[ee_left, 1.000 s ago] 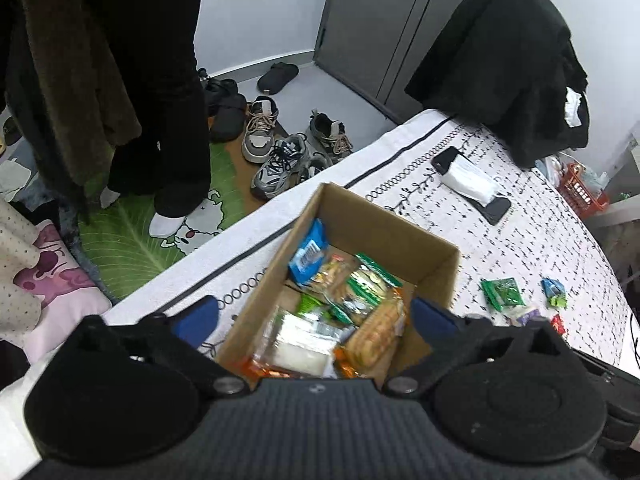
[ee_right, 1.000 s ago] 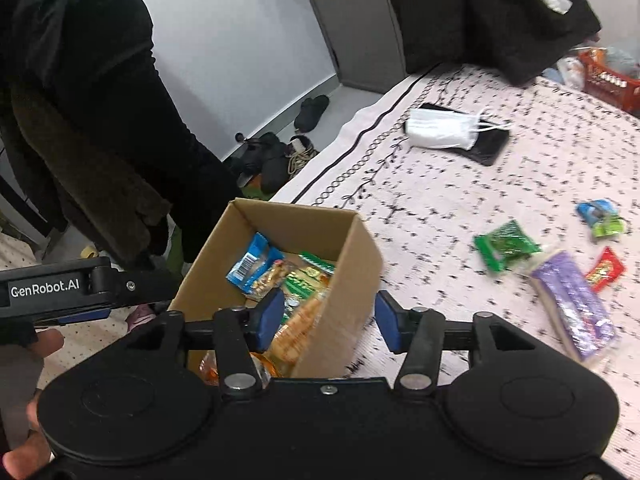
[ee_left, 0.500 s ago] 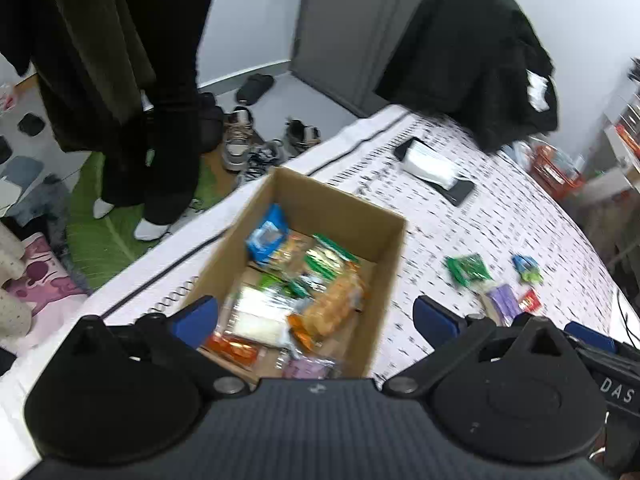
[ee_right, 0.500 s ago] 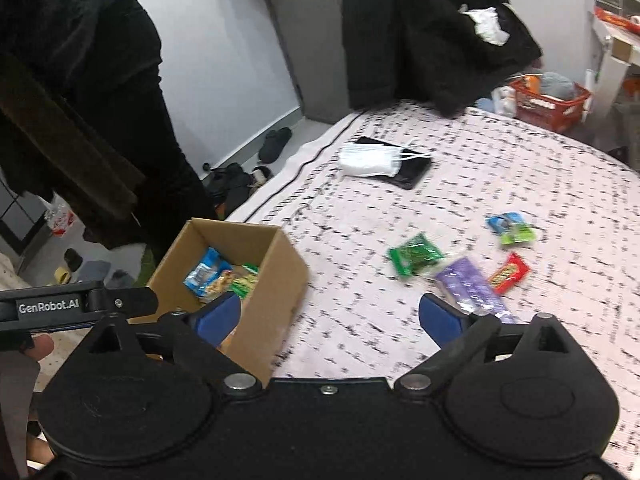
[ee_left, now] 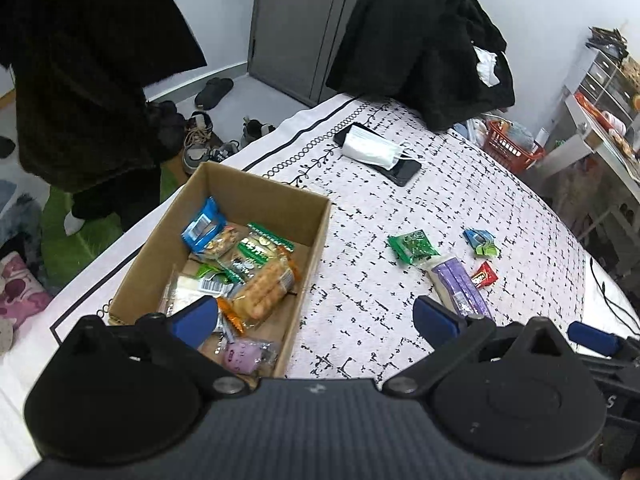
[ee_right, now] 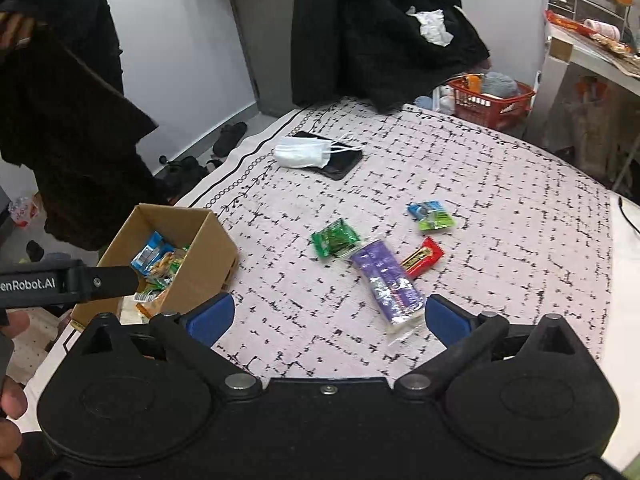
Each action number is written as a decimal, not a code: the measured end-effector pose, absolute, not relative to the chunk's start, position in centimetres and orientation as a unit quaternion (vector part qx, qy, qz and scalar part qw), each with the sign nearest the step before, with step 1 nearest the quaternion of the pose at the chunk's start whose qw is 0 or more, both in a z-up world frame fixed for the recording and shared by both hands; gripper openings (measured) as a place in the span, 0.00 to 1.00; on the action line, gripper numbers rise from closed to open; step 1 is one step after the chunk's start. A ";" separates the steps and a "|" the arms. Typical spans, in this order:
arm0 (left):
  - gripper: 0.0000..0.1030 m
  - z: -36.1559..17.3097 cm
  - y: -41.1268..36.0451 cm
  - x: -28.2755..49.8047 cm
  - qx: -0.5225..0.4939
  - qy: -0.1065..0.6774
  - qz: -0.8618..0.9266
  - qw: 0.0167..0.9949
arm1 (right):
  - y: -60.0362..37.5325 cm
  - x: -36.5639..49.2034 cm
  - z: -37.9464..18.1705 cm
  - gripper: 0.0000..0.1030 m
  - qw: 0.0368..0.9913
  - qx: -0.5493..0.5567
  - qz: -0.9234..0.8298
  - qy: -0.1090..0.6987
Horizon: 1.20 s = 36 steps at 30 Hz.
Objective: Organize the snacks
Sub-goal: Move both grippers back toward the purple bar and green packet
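Black-flecked cloth covers the bench (ee_right: 500,184), with a dark coat heaped at its far edge and a phone under a face mask (ee_right: 304,151) nearby. Most snacks already sit in the cardboard box (ee_left: 304,216) at the left edge; four lie loose toward the middle: a green packet (ee_right: 334,237), a purple pack (ee_right: 386,280) overlapping it, a red bar (ee_right: 423,257) and a blue-green pouch (ee_right: 431,214).

The right tongs (ee_right: 327,315) have just been opening and now stand wide with nothing between them, tipped downward over the cloth, just short of the purple pack. The left tongs (ee_left: 316,318) are equally wide and empty, angled down over the box's right wall.

To my eye the risk lies in that overlap: closing on the purple pack could drag or flick the green packet along. Its crinkly clear end looks slippery, so a pinch there may slide off. The left tongs, so near the box wall, could nudge the box.
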<state>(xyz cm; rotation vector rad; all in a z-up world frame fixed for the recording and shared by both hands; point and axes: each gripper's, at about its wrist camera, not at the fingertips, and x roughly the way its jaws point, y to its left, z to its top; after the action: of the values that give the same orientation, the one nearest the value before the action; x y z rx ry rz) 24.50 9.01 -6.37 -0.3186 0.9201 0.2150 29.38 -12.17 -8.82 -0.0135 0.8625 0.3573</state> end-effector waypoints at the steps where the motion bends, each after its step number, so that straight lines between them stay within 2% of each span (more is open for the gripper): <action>1: 1.00 -6.4 8.8 24.5 -0.153 0.441 0.103 0.878 | -12.5 29.4 -8.8 1.00 0.893 -0.008 0.171 0.415; 12: 1.00 -6.7 6.6 26.4 -0.140 0.451 0.096 0.876 | -15.2 30.7 -9.2 1.00 0.896 -0.002 0.162 0.414; 21: 1.00 -8.0 3.6 28.8 -0.124 0.450 0.084 0.880 | -18.7 33.1 -9.9 0.98 0.898 0.050 0.132 0.417; 27: 0.99 -9.2 1.8 31.1 -0.123 0.450 0.072 0.881 | -20.1 34.9 -11.2 0.89 0.888 0.078 0.131 0.435; 36: 0.98 -11.2 -0.1 34.8 -0.133 0.452 0.062 0.880 | -22.4 38.0 -13.3 0.68 0.869 0.139 0.122 0.458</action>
<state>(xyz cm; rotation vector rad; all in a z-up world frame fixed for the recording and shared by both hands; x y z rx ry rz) 34.80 -0.07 -11.19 -0.2782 0.9427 0.1289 38.01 -22.44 -13.32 0.2905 0.9586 0.2560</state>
